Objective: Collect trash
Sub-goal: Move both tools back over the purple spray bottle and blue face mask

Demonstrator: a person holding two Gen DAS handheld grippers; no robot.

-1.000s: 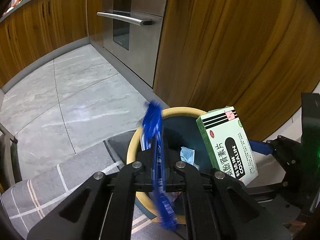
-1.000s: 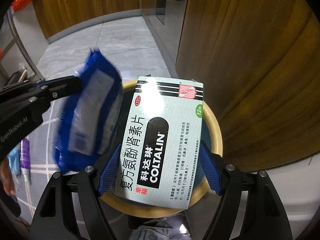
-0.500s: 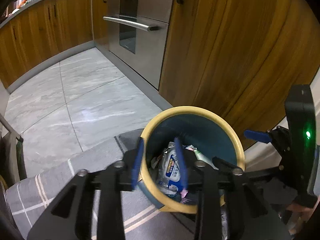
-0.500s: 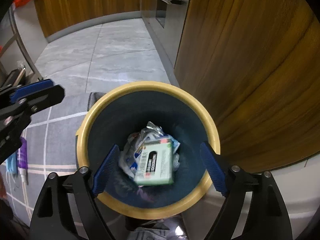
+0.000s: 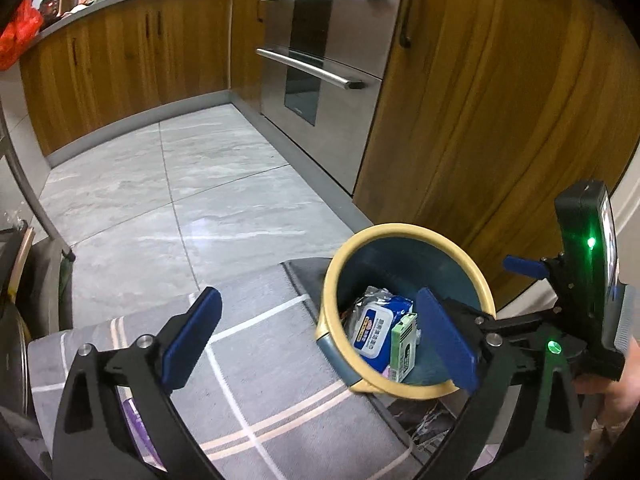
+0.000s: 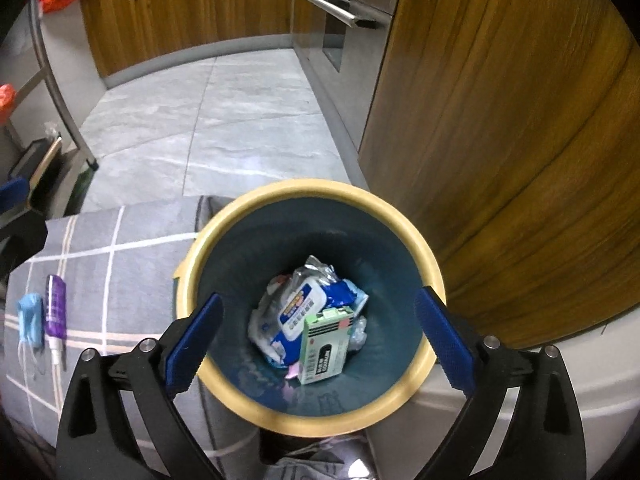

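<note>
A blue bin with a yellow rim (image 6: 434, 276) (image 5: 404, 230) stands beside the wooden cabinet. Inside it lie a blue-and-white wipes pack (image 6: 302, 306) (image 5: 372, 326) and a green medicine box (image 6: 326, 350) (image 5: 404, 338). My right gripper (image 6: 320, 344) hangs straight over the bin, jaws still opening, nothing between them. My left gripper (image 5: 320, 334) is to the bin's left over the rug, jaws opening wide and empty. On the rug lie a purple tube (image 6: 55, 310) and a light blue face mask (image 6: 30, 320).
A grey checked rug (image 5: 256, 392) covers the floor left of the bin, with grey tiles (image 5: 160, 188) beyond. A steel oven with bar handles (image 5: 316, 72) and wooden cabinets (image 5: 500, 120) close off the right. A metal leg (image 6: 68, 120) stands at the left.
The left gripper let go of the blue wipes pack and the right let go of the green box; both now lie in the bin. The left gripper drew back leftward and up, jaws spreading.
</note>
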